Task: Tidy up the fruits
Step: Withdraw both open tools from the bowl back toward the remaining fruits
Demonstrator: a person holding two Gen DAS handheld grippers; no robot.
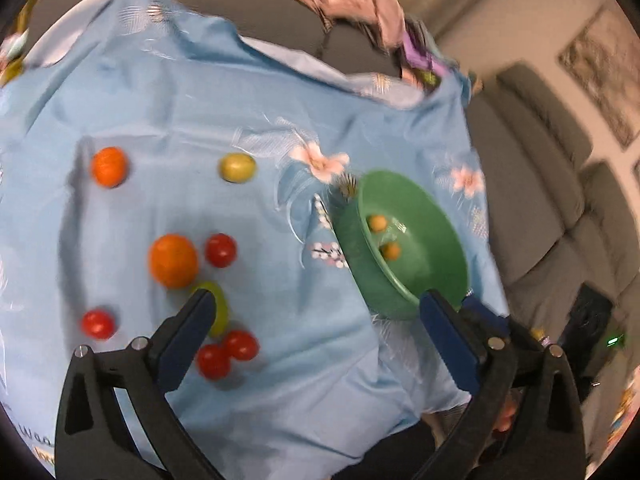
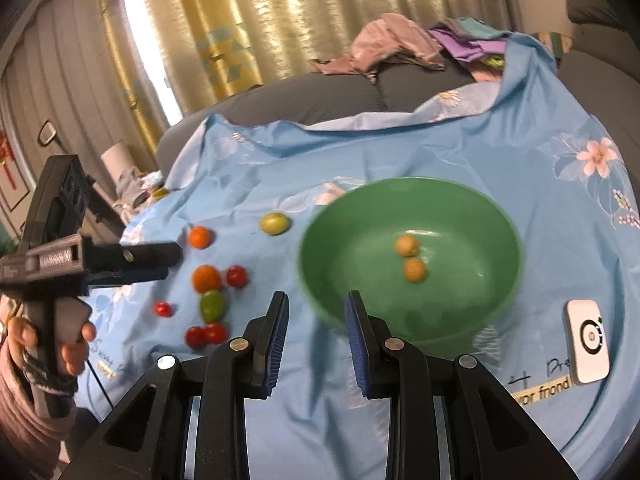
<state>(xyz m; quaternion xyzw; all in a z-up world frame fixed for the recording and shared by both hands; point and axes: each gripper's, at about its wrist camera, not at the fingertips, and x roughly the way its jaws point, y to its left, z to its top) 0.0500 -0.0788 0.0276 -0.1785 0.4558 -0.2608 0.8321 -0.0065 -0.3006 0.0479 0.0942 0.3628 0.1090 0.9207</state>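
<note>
Left wrist: left gripper (image 1: 316, 320) gapes empty over loose fruit; next, close on green fruit (image 1: 218, 308) for bowl (image 1: 416, 280). Right gripper (image 2: 316, 322) is closed, empty.

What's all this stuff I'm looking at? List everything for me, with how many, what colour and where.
bowl: one, green, on the sheet, right of the loose fruit
small fruits in bowl: two, yellow-orange, touching
red tomatoes: four, on the sheet left of the bowl; two touching
oranges: two, orange, among the tomatoes
green fruits: two, yellow-green, one near, one farther back
sheet: one, light blue with flowers, over a grey sofa
white gadget: one, right of the bowl
clothes: heap, pink and purple, behind
curtain: gold, background
left gripper: fingers wide apart, empty
right gripper: black with blue fingers, empty
hand: holds the left gripper's handle
</note>
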